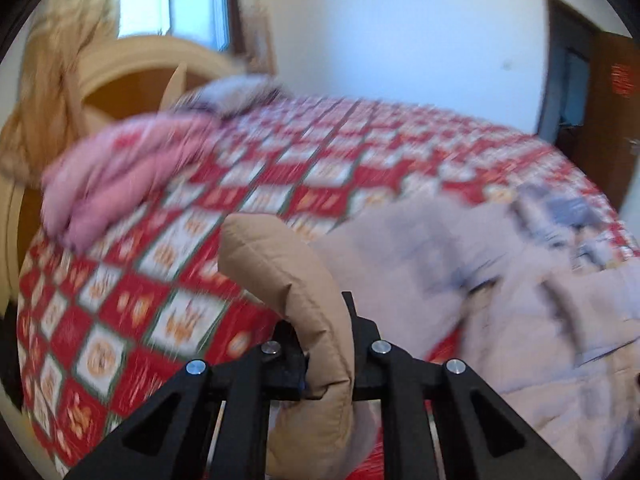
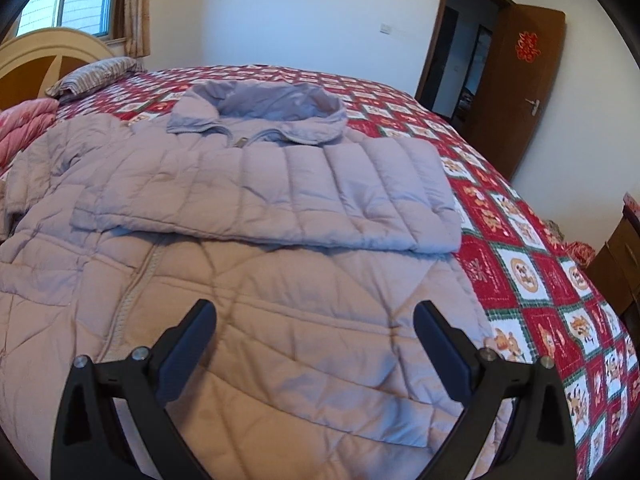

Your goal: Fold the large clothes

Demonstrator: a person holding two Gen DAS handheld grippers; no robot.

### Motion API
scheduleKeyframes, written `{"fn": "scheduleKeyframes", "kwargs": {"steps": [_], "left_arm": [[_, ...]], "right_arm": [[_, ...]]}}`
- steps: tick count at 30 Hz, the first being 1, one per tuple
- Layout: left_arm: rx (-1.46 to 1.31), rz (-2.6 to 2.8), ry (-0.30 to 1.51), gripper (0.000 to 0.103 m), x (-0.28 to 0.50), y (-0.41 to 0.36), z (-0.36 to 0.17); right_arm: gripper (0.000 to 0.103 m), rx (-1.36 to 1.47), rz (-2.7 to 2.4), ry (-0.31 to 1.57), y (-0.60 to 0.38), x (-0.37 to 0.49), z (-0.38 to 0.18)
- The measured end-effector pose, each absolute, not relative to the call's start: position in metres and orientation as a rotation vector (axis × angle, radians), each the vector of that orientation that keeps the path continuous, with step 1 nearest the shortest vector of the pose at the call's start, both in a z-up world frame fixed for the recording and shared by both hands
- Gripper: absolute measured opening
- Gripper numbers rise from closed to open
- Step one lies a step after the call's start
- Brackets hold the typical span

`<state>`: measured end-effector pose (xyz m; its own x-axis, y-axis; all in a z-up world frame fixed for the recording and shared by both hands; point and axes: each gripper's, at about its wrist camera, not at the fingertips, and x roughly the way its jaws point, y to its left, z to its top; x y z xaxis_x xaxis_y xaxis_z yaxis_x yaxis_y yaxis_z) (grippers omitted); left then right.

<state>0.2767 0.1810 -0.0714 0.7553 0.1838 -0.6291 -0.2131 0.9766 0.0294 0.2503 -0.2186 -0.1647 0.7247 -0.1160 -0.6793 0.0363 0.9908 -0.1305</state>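
A large pale lilac padded jacket (image 2: 280,280) lies front up on the bed, hood (image 2: 272,108) toward the far side. One sleeve (image 2: 320,196) is folded across the chest. In the blurred left wrist view, my left gripper (image 1: 324,332) is shut on a tan-looking quilted sleeve end (image 1: 272,256), which arches up above the bedspread; the rest of the jacket (image 1: 460,264) lies to its right. My right gripper (image 2: 316,320) hovers open over the jacket's lower body with nothing between its fingers.
The red and white patterned bedspread (image 2: 540,272) covers the whole bed. A pink quilt (image 2: 24,124) and a striped pillow (image 2: 96,74) lie by the headboard (image 2: 40,56) at the left. An open brown door (image 2: 520,92) and wooden furniture (image 2: 624,256) stand at the right.
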Motion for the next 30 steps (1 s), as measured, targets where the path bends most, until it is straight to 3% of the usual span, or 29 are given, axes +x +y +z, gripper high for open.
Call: {"fn": "scheduleKeyframes", "kwargs": {"steps": [6,15,18,20,23,25,30], "left_arm": [[0.033,0.018,0.588,0.013,0.297,0.080,-0.024],[0.116,-0.247,0.577,0.017,0.298,-0.070,-0.035],[0.154,-0.266,0.589,0.035,0.297,-0.105,-0.043],[0.170,-0.277,0.554,0.056,0.290,-0.119,-0.040],[0.178,-0.296,0.473,0.079,0.274,-0.133,-0.030],[0.179,-0.305,0.445,0.084,0.269,-0.138,-0.024],[0.169,-0.292,0.453,0.084,0.273,-0.131,-0.021]], "right_arm": [[0.101,-0.077,-0.104,0.743,-0.238,0.245,-0.161],[0.101,-0.017,-0.139,0.749,-0.270,0.235,-0.166],[0.101,-0.003,-0.149,0.760,-0.280,0.234,-0.170],[0.101,0.014,-0.159,0.768,-0.287,0.234,-0.173],[0.101,0.039,-0.160,0.782,-0.292,0.234,-0.177],[0.101,0.047,-0.159,0.788,-0.293,0.234,-0.180],[0.101,0.050,-0.156,0.794,-0.294,0.235,-0.183]]}}
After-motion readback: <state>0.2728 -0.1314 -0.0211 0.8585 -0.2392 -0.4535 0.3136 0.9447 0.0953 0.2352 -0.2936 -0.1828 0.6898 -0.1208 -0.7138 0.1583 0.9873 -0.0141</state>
